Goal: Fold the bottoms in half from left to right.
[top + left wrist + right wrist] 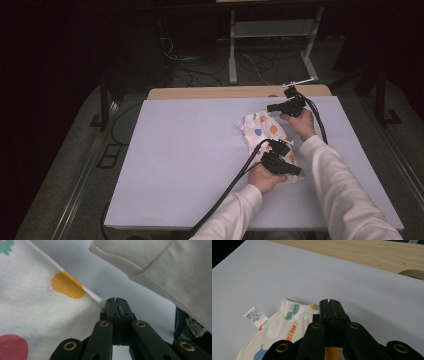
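Observation:
A small white cloth printed with coloured shapes lies crumpled on the pale blue mat, right of centre. My left gripper is at its near end, jaws shut and pointing right. In the left gripper view the cloth has its hemmed corner running into the shut left gripper. My right gripper sits at the cloth's far end, pointing left. In the right gripper view the right gripper is shut over the cloth at its waistband edge, and a white care label sticks out.
The person's white right sleeve passes close ahead of the left gripper. A wooden table edge shows beyond the mat. Black cables trail from both grippers across the mat. A metal stand and loose wires sit on the dark floor behind.

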The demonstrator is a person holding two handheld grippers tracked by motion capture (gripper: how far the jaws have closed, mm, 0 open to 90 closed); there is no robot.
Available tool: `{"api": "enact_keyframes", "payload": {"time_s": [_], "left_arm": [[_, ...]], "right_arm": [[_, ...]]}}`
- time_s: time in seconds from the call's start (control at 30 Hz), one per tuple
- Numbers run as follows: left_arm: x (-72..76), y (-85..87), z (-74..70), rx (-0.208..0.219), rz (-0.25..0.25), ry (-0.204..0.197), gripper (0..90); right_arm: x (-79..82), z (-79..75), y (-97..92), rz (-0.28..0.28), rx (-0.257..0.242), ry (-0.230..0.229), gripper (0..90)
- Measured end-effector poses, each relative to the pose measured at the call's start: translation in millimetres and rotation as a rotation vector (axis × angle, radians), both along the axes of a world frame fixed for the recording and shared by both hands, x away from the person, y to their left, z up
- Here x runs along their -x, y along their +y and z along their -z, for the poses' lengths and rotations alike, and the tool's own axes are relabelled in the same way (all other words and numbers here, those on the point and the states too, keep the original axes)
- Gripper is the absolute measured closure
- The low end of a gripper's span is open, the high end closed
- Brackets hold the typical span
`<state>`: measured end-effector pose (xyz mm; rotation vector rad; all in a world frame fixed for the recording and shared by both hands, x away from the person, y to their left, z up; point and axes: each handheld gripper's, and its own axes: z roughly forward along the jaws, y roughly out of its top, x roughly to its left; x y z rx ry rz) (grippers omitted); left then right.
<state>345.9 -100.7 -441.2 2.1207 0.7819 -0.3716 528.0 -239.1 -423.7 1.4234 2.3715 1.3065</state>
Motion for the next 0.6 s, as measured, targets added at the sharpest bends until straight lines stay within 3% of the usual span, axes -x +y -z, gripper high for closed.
{"api": "enact_keyframes", "payload": {"time_s": [0.27,0.37,0.5,0.6], "left_arm": [[-1.8,-7.3,5.4,-0.019,-0.017,0.025,88.2],[1.6,-8.9,4.9,0.001,-0.001,0.009,76.7],[8.1,-9.3,0.3,0.015,0.01,-0.043,58.9],[11.3,-7.9,-2.7,0.037,0.023,-0.058,52.5]], "right_arm": [[0.2,0.5,-1.5,0.002,0.007,-0.001,87.9],[1.2,-0.2,-3.7,0.002,-0.009,-0.007,84.0],[6.8,-4.5,-6.9,0.036,0.014,-0.049,68.3],[11.6,-9.4,-12.2,0.068,0.011,-0.068,60.4]]}}
